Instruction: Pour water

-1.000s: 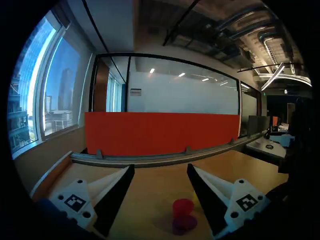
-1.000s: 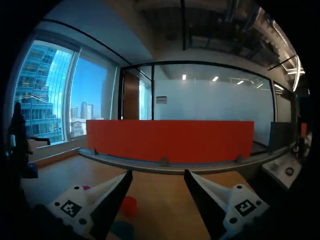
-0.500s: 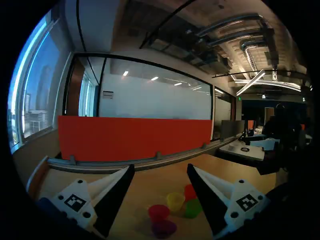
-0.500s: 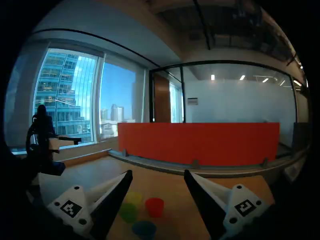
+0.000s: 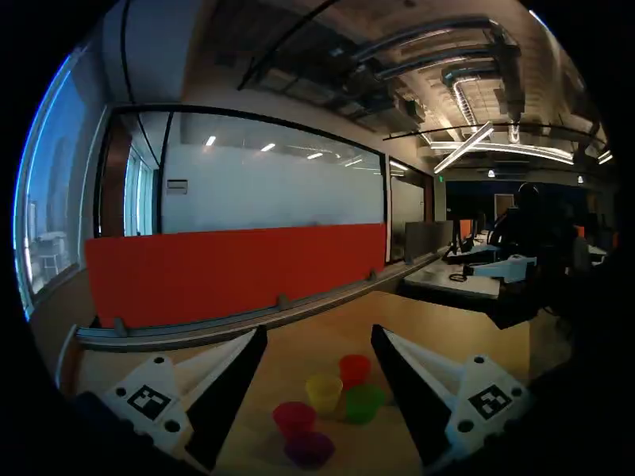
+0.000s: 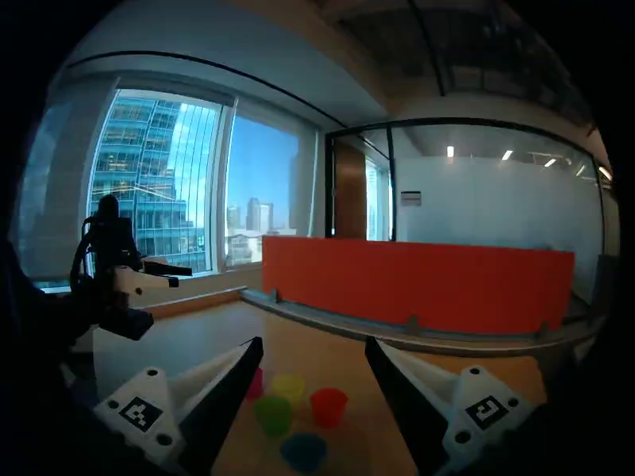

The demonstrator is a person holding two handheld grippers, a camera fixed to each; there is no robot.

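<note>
Because the task turns on the cups, I begin with them: five small plastic ones stand upright in a tight cluster on the wooden desk (image 5: 460,317). In the left gripper view the red cup (image 5: 355,370) is farthest, the yellow cup (image 5: 324,392) and green cup (image 5: 364,402) stand just beside each other in front of it, the magenta cup (image 5: 294,416) is nearer and to the left, and the bluish-purple cup (image 5: 309,449) is nearest the camera. I cannot tell whether any of them holds water.

In the right gripper view the same cluster appears from another side: the red cup (image 6: 328,406) on the right, the green cup (image 6: 273,414) and yellow cup (image 6: 287,388) to its left, the magenta cup (image 6: 255,383) partly hidden behind a finger, and the bluish-purple cup (image 6: 303,451) closest.

My left gripper (image 5: 317,328) is spread wide with nothing between its fingers, and the cups sit low in the gap, apart from both fingers. My right gripper (image 6: 312,341) is likewise spread and grips nothing, with the cluster framed between its fingers.

Beyond the desk runs an orange partition (image 5: 238,270), and past it a frosted glass wall (image 5: 270,186). Tall windows (image 6: 159,198) show city towers.
</note>
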